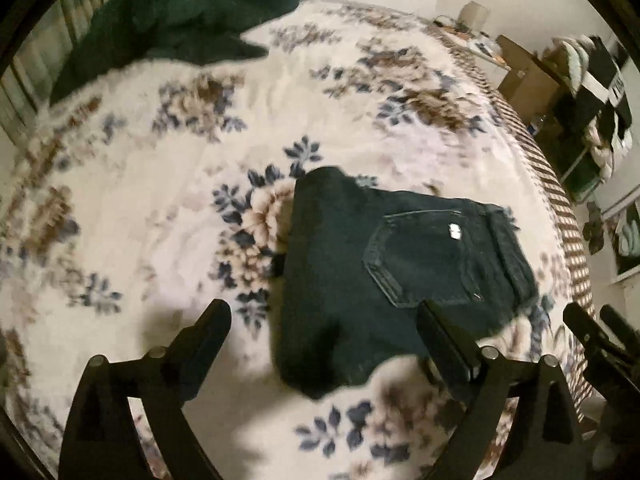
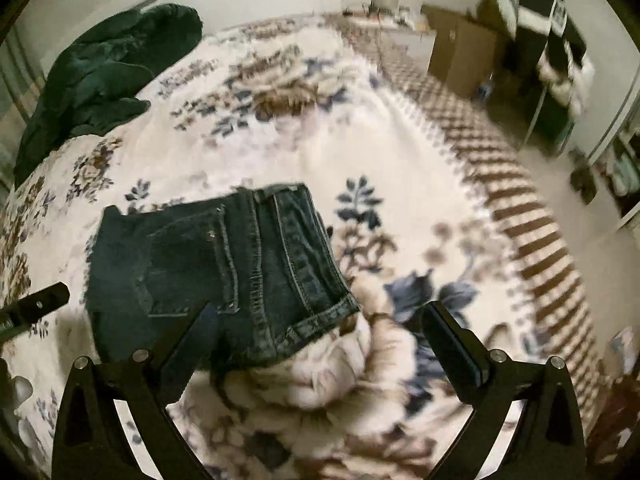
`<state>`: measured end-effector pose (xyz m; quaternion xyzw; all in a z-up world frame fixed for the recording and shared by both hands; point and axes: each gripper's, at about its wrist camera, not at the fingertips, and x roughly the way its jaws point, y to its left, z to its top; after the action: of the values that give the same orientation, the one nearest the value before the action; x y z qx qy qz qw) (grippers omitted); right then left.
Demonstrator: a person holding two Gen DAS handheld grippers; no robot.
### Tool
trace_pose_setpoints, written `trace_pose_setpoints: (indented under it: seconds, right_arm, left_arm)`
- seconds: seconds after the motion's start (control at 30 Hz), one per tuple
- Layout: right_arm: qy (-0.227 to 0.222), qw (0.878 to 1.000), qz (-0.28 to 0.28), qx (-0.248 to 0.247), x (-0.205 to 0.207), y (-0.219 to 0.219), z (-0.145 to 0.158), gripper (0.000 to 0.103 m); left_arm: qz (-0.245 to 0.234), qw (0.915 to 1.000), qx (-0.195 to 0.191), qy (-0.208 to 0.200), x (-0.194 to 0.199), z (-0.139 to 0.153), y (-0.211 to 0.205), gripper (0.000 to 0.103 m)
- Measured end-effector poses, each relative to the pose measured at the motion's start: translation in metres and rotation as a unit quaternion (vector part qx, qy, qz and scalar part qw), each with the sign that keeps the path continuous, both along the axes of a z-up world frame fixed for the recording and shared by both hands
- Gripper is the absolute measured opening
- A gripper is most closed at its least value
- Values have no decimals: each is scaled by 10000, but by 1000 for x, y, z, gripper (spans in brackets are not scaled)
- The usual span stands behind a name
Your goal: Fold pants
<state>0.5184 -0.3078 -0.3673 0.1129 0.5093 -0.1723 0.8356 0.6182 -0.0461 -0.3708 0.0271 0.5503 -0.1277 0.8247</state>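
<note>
Dark blue jeans [image 1: 360, 272] lie folded into a compact bundle on a floral blanket [image 1: 160, 200], back pocket up. My left gripper [image 1: 324, 312] is open and empty, held above the bundle's near edge. In the right wrist view the jeans [image 2: 216, 272] lie at centre left with the waistband towards the right. My right gripper [image 2: 316, 312] is open and empty, its left finger over the bundle's near corner. The right gripper's tip shows at the left wrist view's lower right edge [image 1: 592, 328]; the left gripper's tip shows at the right wrist view's left edge [image 2: 40, 304].
A dark green garment [image 1: 172, 20] lies heaped at the bed's far left corner, also in the right wrist view [image 2: 100, 80]. The blanket's checked border [image 2: 520, 220] marks the bed's right edge. Cardboard boxes [image 2: 460, 48] and shelves [image 2: 548, 52] stand beyond it.
</note>
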Motion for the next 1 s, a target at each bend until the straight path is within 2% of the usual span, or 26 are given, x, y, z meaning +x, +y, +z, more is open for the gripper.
trace_pose_setpoints:
  seconds: [0.17, 0.47, 0.77, 1.0]
  right_arm:
    - [-257, 9994, 163, -168, -61, 26, 79, 103]
    - [-767, 9959, 469, -104, -151, 38, 203, 103]
    - [-1353, 9867, 871, -238, -272, 51, 331, 103]
    - [-1687, 9798, 1049, -229, -350, 52, 403, 103]
  left_arm:
    - [52, 9993, -16, -371, -50, 68, -2, 94]
    - [251, 9953, 47, -933, -159, 189, -2, 94]
    - [515, 9896, 85, -1337, -262, 273, -1, 94]
    - [634, 9843, 144, -1640, -322, 324, -1, 94]
